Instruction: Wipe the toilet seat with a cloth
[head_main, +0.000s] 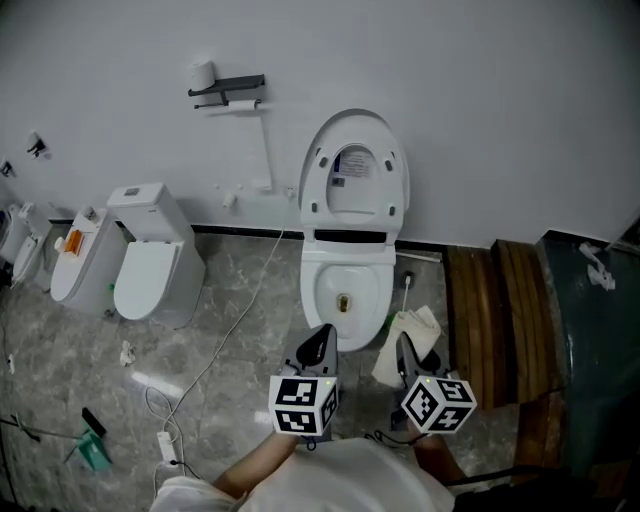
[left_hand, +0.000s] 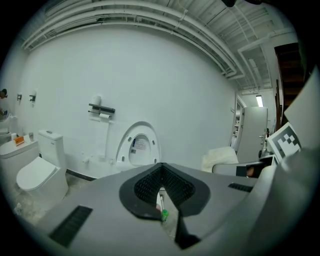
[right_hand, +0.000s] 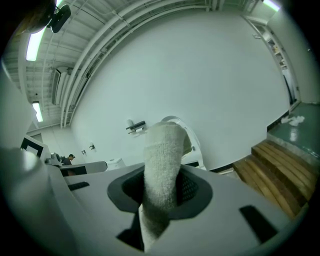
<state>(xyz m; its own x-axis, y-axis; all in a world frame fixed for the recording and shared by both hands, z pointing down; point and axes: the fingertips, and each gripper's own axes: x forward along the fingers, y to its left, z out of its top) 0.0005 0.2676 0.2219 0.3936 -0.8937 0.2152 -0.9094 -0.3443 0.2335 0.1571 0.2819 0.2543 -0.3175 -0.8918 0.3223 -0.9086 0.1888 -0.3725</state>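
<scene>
Far left on the grey marble floor (head_main: 240, 400), a second toilet (head_main: 145, 270) w/ lid down sits against the white wall (head_main: 480, 120). Above & to its right a black paper holder (head_main: 228, 90) is fixed to that wall. White cable (head_main: 245, 305) trails across the floor from the wall toward the bottom edge. Next, L claw (head_main: 321, 338): jaws fully together, nothing gripped, pointing at the main toilet (head_main: 345, 295) from near the bowl's front, apart from it. Its toilet seat (head_main: 353, 180) is tipped up w/ the lid, leaning back at the wall, underside facing out; bowl rim bare. R claw (head_main: 405, 348) is beside the L one, just right of the bowl, jaws clamped on a pale terry cloth (head_main: 390, 358). In the right gripper view the cloth sticks up past the jaw tips; in the head view it hangs loose around them, apart from the seat. Further right, wooden steps (head_main: 495, 320) lead to a dark green platform (head_main: 590, 330) w/ a small white item (head_main: 598, 268) on it.
</scene>
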